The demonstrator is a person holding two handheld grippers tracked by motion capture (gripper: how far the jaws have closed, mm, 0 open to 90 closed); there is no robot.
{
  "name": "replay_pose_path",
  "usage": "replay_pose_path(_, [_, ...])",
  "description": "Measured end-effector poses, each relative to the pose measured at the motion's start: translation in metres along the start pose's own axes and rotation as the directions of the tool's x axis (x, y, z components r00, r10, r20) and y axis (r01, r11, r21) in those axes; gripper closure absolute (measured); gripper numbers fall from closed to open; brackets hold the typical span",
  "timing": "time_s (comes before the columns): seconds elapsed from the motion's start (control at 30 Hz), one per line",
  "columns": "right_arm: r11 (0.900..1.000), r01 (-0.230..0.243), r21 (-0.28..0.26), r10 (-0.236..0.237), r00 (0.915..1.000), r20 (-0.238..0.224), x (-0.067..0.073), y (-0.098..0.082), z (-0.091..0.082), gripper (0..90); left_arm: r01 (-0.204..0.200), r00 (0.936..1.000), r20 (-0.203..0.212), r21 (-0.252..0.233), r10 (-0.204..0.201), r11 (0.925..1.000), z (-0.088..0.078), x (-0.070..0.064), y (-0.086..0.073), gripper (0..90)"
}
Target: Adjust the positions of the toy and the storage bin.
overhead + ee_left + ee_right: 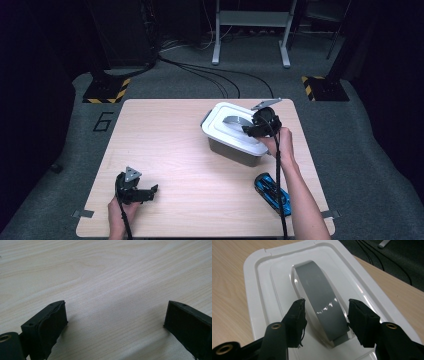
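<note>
A grey box with a white lid (231, 131) stands right of the table's middle. A grey arched handle (322, 302) runs along the lid (259, 285). My right gripper (255, 127) hovers over the lid, open, one jaw on each side of the handle (235, 120) with a small gap to either side. In the right gripper view that gripper (325, 315) straddles the handle's near end. My left gripper (147, 192) rests low near the table's front left, open, with bare wood between its jaws (116, 315).
A blue toy car (272, 192) lies near the table's front right edge, beside the right forearm. The light wooden table (165, 145) has open room at its middle and left. Cables and stand feet lie on the grey floor beyond the far edge.
</note>
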State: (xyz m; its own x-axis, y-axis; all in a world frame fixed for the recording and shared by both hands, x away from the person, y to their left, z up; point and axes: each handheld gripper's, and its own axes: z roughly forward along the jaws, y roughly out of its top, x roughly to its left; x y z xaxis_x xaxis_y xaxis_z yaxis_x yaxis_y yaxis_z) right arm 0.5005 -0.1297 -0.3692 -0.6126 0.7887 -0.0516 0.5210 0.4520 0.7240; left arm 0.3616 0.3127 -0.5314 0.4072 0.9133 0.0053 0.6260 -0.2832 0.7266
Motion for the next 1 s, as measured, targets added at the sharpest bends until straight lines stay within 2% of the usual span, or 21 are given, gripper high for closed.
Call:
replay_pose_path(0.17, [0.998,0.067,0.013,-0.067,0.9976,-0.015,0.003,0.014,0.006,50.0,0.000,1.0000,0.000,0.000,0.000,1.0000,0.000,0.000,0.000,4.1])
replay_pose_path(0.27, [0.993,0.119,0.012,-0.119,0.9928,-0.013,0.006,0.020,0.011,55.2,0.001,1.0000,0.000,0.000,-0.001,1.0000,0.000,0.000,0.000,4.1])
replay_pose_path(0.37, [0.988,0.156,0.019,-0.156,0.9877,0.002,0.010,0.022,0.015,56.1,-0.001,1.0000,0.000,0.001,0.001,1.0000,0.000,0.000,0.000,4.1])
replay_pose_path(0.5, [0.990,0.138,0.036,-0.139,0.9903,0.006,0.013,0.022,0.014,57.7,0.000,1.0000,0.001,0.001,0.000,1.0000,0.000,0.000,0.000,4.1])
replay_pose_path(0.53, [0.990,0.141,0.022,-0.141,0.9899,0.011,0.014,0.022,0.015,58.3,0.000,1.0000,0.000,0.000,0.000,1.0000,0.000,0.000,0.000,4.1])
replay_pose_path(0.6, [0.987,0.155,0.031,-0.156,0.9877,0.018,0.016,0.023,0.015,60.5,0.001,1.0000,0.000,0.000,-0.001,1.0000,0.000,0.000,0.000,4.1])
replay_pose_path(0.7, [0.989,0.142,0.044,-0.144,0.9888,0.038,0.023,0.025,0.017,63.3,0.000,1.0000,0.000,0.000,0.000,1.0000,0.000,0.000,0.000,4.1])
replay_pose_path(0.73, [0.986,0.161,0.051,-0.163,0.9858,0.039,0.024,0.025,0.017,63.8,0.001,1.0000,0.000,0.000,-0.001,1.0000,0.000,0.000,0.000,4.1])
replay_pose_path(0.8, [0.990,0.130,0.062,-0.133,0.9900,0.046,0.029,0.026,0.017,64.4,0.000,1.0000,0.000,0.001,0.000,1.0000,0.000,0.000,0.000,4.1])
replay_pose_path(0.87, [0.991,0.126,0.051,-0.129,0.9904,0.051,0.031,0.027,0.019,64.8,0.002,1.0000,0.001,0.001,-0.002,1.0000,0.000,0.000,0.000,4.1])
replay_pose_path(1.0, [0.991,0.116,0.065,-0.120,0.9912,0.057,0.037,0.029,0.019,65.7,0.002,1.0000,0.002,0.002,-0.002,1.0000,0.000,0.000,0.000,4.1])
